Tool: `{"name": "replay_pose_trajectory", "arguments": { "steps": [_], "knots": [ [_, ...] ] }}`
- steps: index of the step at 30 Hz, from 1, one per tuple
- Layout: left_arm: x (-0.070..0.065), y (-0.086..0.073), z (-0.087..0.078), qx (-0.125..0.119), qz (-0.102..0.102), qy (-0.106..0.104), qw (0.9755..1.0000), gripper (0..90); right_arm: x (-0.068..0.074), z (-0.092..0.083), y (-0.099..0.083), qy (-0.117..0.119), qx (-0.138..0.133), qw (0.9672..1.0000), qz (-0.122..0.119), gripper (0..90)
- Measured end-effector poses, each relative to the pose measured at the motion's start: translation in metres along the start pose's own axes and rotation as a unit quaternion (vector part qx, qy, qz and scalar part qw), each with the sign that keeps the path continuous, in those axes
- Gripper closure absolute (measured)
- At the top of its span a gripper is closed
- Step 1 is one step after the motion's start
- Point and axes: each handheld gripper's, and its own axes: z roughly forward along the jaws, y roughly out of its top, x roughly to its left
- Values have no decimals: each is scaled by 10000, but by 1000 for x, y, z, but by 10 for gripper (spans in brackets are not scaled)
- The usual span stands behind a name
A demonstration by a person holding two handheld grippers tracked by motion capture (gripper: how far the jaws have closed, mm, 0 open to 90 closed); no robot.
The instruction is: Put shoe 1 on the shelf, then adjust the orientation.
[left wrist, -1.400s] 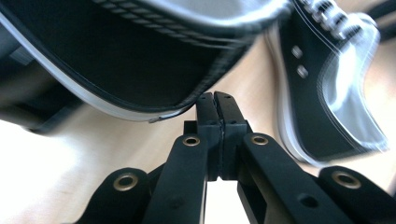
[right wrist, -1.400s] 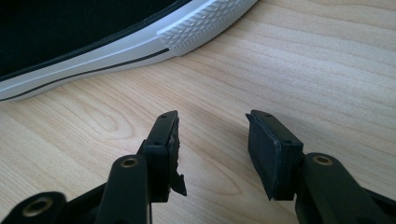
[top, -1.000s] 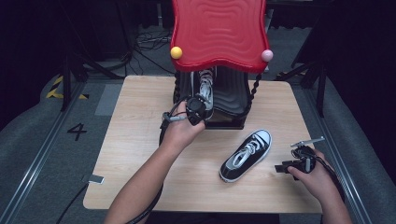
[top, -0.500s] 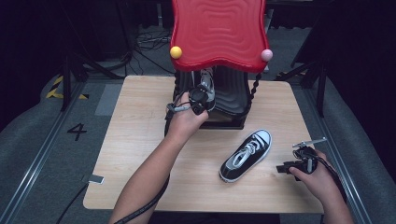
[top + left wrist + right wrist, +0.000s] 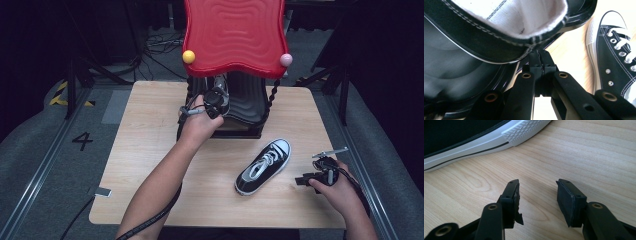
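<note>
We see 1 of 2 black canvas sneakers going onto the lower shelf [image 5: 247,131] of the red-topped rack [image 5: 235,35]: the left gripper [image 5: 539,53] has its fingers pinched tight on the collar of the first sneaker [image 5: 499,27] there. The second sneaker [image 5: 263,166] lies on the bench [image 5: 150,165], just beside the right gripper [image 5: 537,195], fingers apart and empty. We judge the job half done.

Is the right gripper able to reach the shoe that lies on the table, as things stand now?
Probably yes. The right gripper sits open beside the shoe, and bare table lies between its jaws and the white sole. Nothing blocks the way.
</note>
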Motion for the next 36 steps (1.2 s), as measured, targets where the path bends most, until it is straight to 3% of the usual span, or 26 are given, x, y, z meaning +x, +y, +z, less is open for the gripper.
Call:
{"name": "replay_pose_trajectory", "arguments": {
  "steps": [3,6,8,12,17,21,26,30,36],
  "knots": [
    [-1,-2,-2,-46,35,-74,10000,899,1,-1,0,1,-11,10000,-25,534],
    [-2,-4,-7,56,94,-169,9998,872,1,-2,1,-13,-42,10000,-22,534],
    [-8,-7,-15,132,225,-138,9996,845,1,-3,1,-13,-40,10000,-28,535],
    [-13,-14,-25,196,300,-140,9993,827,3,-3,3,-22,-53,10000,-62,535],
    [-14,-30,-40,214,382,-160,9989,751,10,-5,6,-39,-74,9997,-231,548],
    [-13,-49,-47,321,414,-136,9985,700,16,-7,10,48,40,9994,-345,634],
    [-9,-64,-54,401,380,-148,9984,673,22,-9,13,32,180,9977,-656,683],
    [-3,-84,-61,753,299,-278,9963,663,34,-11,19,-22,327,9951,-932,649],
    [5,-117,-67,1057,25,-160,9943,648,47,-10,28,165,519,9923,-1111,685]
  ]
}}
